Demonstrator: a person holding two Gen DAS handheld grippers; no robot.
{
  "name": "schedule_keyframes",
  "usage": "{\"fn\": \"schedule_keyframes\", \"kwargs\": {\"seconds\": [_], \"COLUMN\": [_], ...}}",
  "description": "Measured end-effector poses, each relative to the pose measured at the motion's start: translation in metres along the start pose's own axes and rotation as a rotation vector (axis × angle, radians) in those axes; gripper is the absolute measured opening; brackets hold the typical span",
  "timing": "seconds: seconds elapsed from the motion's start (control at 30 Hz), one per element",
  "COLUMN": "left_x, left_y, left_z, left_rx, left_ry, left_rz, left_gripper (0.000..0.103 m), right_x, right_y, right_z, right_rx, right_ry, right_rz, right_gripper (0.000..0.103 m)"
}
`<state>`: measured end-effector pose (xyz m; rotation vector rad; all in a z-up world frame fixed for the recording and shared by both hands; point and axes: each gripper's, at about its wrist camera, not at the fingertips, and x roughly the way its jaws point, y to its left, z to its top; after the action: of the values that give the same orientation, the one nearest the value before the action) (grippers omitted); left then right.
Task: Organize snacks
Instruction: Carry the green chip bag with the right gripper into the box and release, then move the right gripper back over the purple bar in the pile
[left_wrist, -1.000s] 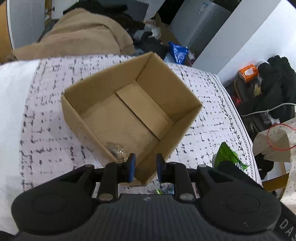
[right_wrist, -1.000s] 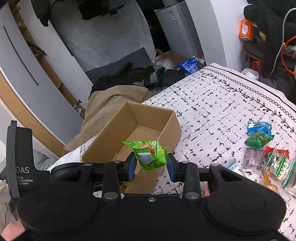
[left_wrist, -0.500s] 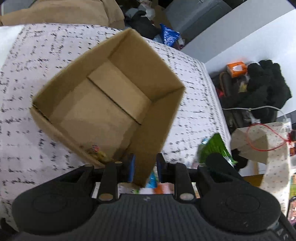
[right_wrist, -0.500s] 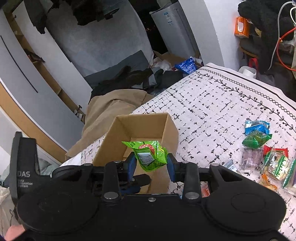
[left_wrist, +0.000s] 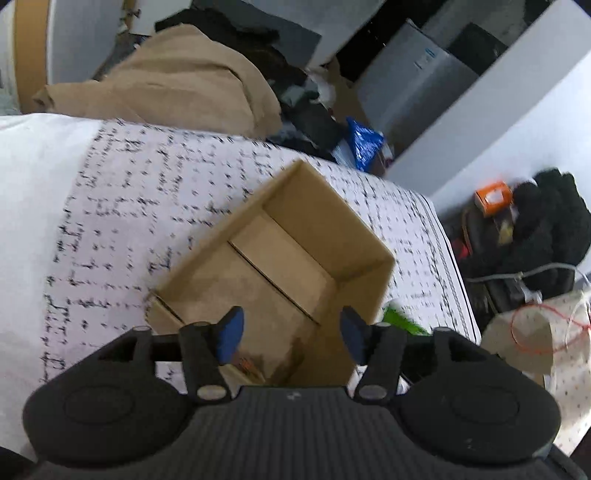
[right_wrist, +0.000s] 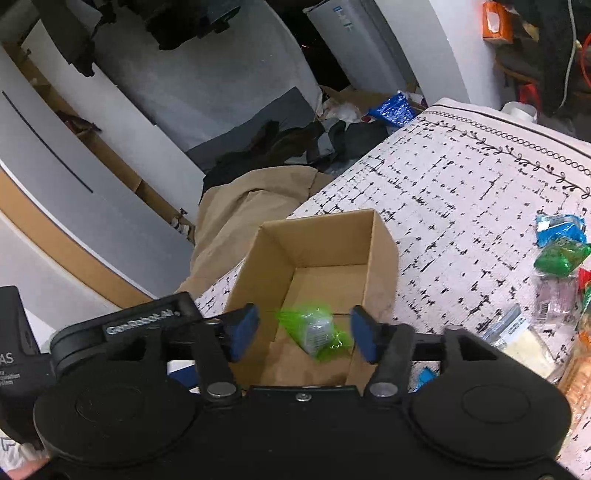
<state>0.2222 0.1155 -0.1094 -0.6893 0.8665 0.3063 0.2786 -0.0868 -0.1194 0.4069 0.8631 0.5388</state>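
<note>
The green packet (right_wrist: 314, 332) has left the right tongs (right_wrist: 303, 334), whose jaws are opening; it shows blurred between them, touching neither pad, above the open cardboard box (right_wrist: 382, 258). The left tongs (left_wrist: 291, 334) are opening too, empty. Crinkly wrappers (right_wrist: 561, 254) lie on the patterned table (right_wrist: 461, 192).

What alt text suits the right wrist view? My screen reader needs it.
A green snack packet, blurred, sits free between the opening jaws of the right hand-held gripper above an open cardboard box. The box rests on a patterned cloth, with more snacks at right.
</note>
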Motion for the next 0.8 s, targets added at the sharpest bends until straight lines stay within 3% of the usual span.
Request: {"fn": "schedule_keyframes", "kwargs": {"seconds": [0.07, 0.27, 0.47, 0.8], "left_x": [-0.001, 0.003, 0.005, 0.002], "left_y": [0.003, 0.001, -0.015, -0.040], "left_z": [0.003, 0.001, -0.009, -0.024], "left_rx": [-0.005, 0.008, 0.109, 0.218], "left_ry": [-0.007, 0.011, 0.000, -0.014], "left_rz": [0.002, 0.018, 0.080, 0.076], "left_gripper": [0.068, 0.074, 0.084, 0.103], "right_x": [-0.004, -0.024, -0.049, -0.086], "right_y": [-0.003, -0.023, -0.045, -0.080], "right_z": [-0.001, -0.002, -0.004, -0.012], "right_rx": [-0.008, -0.008, -0.022, 0.002], "right_ry": [-0.008, -0.021, -0.030, -0.068], "right_rz": [-0.011, -0.059, -0.118, -0.186], "right_gripper": [0.069, 0.077, 0.088, 0.103]}}
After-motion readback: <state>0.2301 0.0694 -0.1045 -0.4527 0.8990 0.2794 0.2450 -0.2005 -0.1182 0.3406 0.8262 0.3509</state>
